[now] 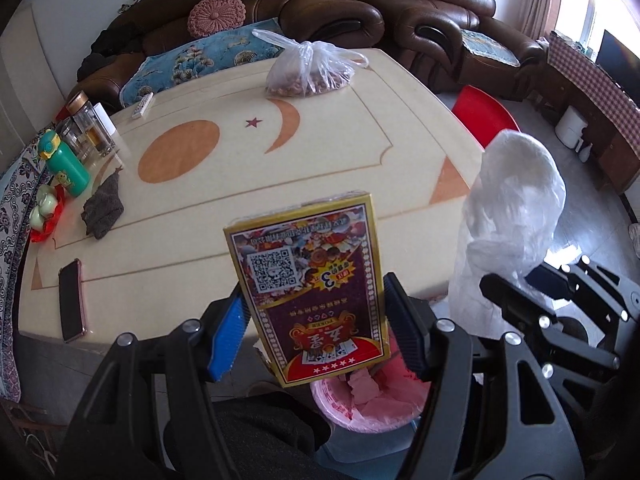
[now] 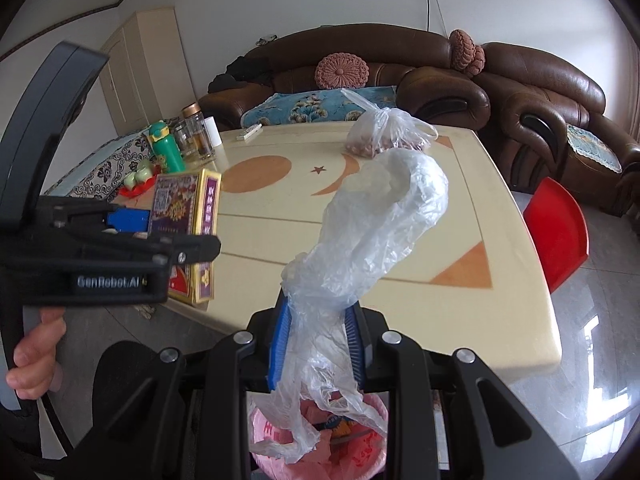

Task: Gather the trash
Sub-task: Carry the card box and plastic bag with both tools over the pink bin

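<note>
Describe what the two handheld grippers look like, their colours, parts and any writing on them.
Both the left gripper and right gripper are black plastic linkage frames with silver round bolts at the joints. Their fingers carry ribbed pads, bright blue on one side and darker blue on the other. From the right wrist view, the left gripper's body reads "GenRobot.AI" in pale letters, with a grey curved handle.

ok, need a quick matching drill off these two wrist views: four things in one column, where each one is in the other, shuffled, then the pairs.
Things:
1. card box
2. crumpled plastic bag
3. phone
4. bin with pink liner

Places:
A. flat on the table, near its front edge
B. on the floor below the table edge, under both tongs
C. clamped in the left tongs
D. pinched in the right tongs

Pairs: 1-C, 2-D, 3-A, 4-B
</note>
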